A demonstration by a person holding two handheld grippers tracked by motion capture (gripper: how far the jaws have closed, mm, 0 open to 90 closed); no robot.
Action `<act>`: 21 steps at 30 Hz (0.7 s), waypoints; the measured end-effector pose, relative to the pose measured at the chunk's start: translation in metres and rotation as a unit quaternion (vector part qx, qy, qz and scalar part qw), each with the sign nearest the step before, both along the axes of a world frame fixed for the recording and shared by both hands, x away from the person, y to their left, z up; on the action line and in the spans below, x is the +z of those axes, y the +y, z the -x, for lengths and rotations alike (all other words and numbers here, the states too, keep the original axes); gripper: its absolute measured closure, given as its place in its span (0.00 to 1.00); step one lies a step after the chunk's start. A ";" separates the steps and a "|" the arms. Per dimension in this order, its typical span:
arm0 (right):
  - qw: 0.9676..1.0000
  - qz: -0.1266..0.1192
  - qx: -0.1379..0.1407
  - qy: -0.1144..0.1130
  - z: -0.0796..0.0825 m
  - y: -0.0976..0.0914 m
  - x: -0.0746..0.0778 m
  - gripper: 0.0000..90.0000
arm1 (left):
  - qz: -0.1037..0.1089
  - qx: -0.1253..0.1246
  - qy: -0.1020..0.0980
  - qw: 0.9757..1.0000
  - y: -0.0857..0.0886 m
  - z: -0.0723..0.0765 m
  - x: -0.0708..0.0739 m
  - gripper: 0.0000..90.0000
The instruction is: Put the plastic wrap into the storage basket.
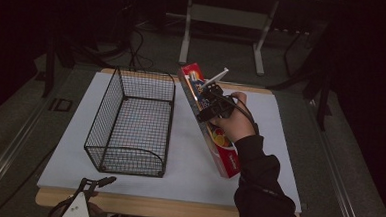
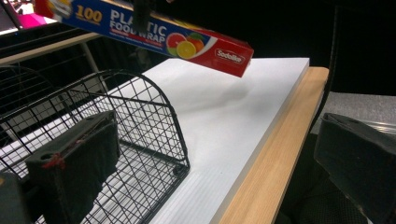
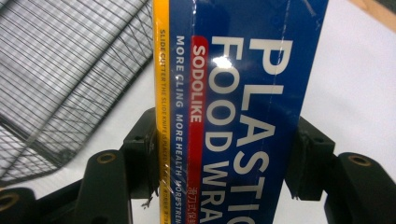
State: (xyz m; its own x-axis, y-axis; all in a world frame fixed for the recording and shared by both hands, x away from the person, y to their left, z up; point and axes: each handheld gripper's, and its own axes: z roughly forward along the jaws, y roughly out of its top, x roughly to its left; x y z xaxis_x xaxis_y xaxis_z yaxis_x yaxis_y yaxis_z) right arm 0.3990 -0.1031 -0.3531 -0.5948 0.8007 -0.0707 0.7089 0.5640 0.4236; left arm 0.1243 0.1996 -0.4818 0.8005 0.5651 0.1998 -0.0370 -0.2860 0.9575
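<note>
The right claw [image 1: 210,105] is clamped across the long red-and-blue cardboard box of plastic food wrap [image 1: 208,120], held clear above the white table [image 1: 188,158], its long axis running eleven to five, the black wire basket [image 1: 130,122] at its nine o'clock, while the left claw [image 1: 97,182] waits open at the near edge.

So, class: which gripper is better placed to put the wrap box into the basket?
The right gripper: its jaws are shut on the wrap box, lifted off the board beside the wire basket. The left gripper sits open and empty at the table's near edge.
</note>
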 end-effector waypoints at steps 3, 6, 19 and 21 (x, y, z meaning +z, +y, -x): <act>1.000 -0.002 0.003 -0.004 0.000 0.008 0.010 0.44 | 0.000 -0.001 0.000 1.000 0.000 0.000 0.000 0.01; 1.000 -0.001 0.011 -0.010 0.000 0.019 0.021 0.44 | -0.001 -0.001 0.000 1.000 0.000 0.000 0.000 0.01; 0.999 -0.024 0.021 -0.020 -0.003 0.053 0.062 0.44 | 0.000 -0.003 0.000 1.000 0.001 0.001 0.000 0.01; 0.999 -0.027 0.023 -0.024 -0.003 0.057 0.067 0.44 | 0.002 -0.003 0.000 1.000 0.001 0.001 0.000 0.01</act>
